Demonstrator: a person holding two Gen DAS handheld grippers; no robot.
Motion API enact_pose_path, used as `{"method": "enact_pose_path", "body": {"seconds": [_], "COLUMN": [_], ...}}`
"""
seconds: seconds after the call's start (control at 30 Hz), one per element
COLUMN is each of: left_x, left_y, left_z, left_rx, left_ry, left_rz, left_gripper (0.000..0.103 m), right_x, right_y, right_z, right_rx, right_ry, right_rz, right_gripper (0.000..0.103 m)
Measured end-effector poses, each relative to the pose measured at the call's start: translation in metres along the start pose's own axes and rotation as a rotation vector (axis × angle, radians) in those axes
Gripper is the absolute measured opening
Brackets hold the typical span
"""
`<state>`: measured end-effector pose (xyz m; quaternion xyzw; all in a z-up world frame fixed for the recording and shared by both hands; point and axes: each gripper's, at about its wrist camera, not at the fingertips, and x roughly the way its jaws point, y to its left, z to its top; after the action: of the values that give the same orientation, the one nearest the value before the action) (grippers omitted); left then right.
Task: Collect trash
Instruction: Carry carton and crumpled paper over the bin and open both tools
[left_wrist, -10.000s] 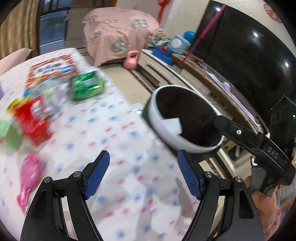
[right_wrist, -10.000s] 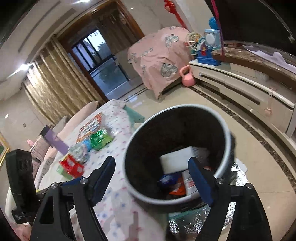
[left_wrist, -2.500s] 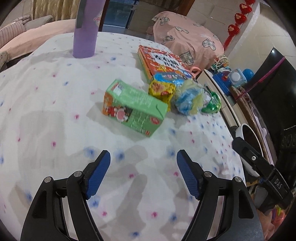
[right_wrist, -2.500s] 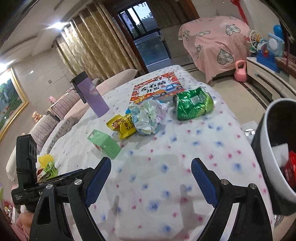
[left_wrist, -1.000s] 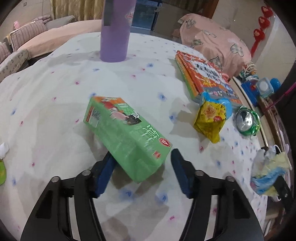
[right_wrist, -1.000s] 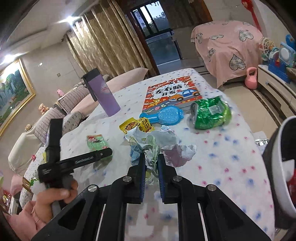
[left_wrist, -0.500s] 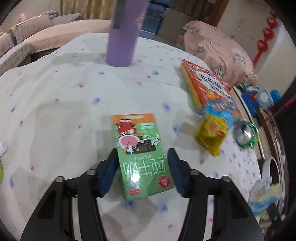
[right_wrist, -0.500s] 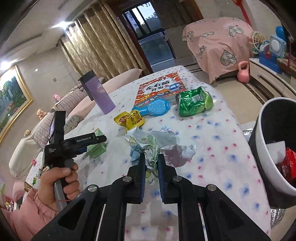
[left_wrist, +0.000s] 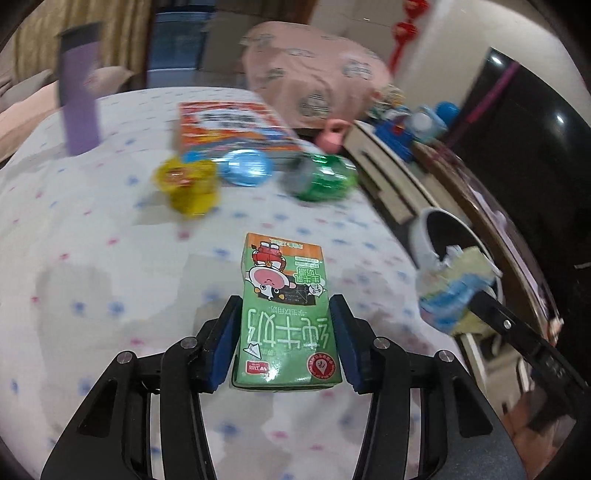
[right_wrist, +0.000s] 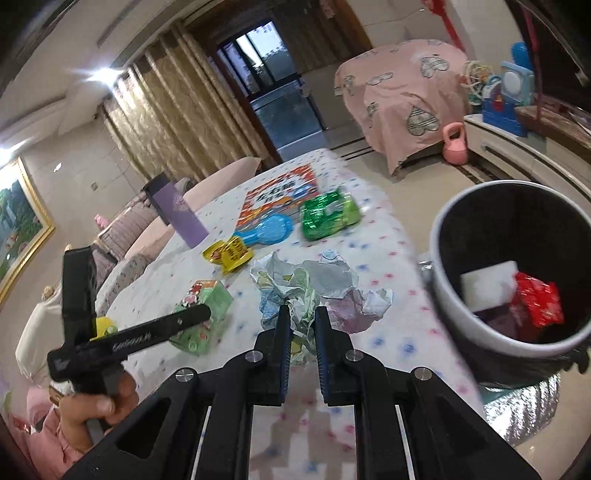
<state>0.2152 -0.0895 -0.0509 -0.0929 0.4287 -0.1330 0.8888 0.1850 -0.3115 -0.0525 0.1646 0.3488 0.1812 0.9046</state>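
Observation:
My left gripper (left_wrist: 284, 325) is shut on a green milk carton (left_wrist: 285, 302) and holds it above the dotted tablecloth; the carton also shows in the right wrist view (right_wrist: 201, 314). My right gripper (right_wrist: 299, 325) is shut on a wad of crumpled paper (right_wrist: 306, 288), which also shows in the left wrist view (left_wrist: 454, 288), held near the rim of the trash bin (right_wrist: 447, 295). The bin holds a red wrapper (right_wrist: 537, 301) and a white box (right_wrist: 487, 282). A yellow snack bag (right_wrist: 229, 253) and a green snack bag (right_wrist: 328, 212) lie on the table.
A purple bottle (right_wrist: 177, 210), a picture book (right_wrist: 277, 195) and a blue plastic paddle (right_wrist: 267, 229) stand on the far part of the table. The bin (left_wrist: 421, 236) sits beyond the table's right edge. A low TV cabinet (left_wrist: 388, 177) runs behind it.
My left gripper has closed on the green carton, lifted it and swung right toward the bin. My right gripper has carried the crumpled paper closer to the bin.

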Motion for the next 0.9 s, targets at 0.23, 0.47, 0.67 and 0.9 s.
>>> {"method": "enact_pose_path", "body": {"seconds": [0.23,0.47,0.67,0.9], "left_x": [0.002,0.007,0.017,0.040], "left_y": [-0.056,-0.102,-0.141,-0.174], "left_z": [-0.002,0.005,0.018,0.034], "left_rx": [0.101,0.172,0.233,0.275], "left_ry": [0.013,0.012,0.004,0.023], "left_rz": [-0.060,-0.099,-0.133,-0.157], "left_gripper": [0.047,0.047,0.047,0.047], "right_x": [-0.038,-0.062,-0.073,-0.074], "right_y": [-0.030,-0.066,-0.092,-0.116], "right_z": [0.001,0.007,0.016,0.025], "right_rx": [0.045,0.098,0.116,0.130], "right_ry": [-0.064,-0.109,-0.128,-0.130], "right_rz": [-0.047,-0.101,-0.140,-0.164], "right_gripper": [0.012,0.012,0.012,0.012]}}
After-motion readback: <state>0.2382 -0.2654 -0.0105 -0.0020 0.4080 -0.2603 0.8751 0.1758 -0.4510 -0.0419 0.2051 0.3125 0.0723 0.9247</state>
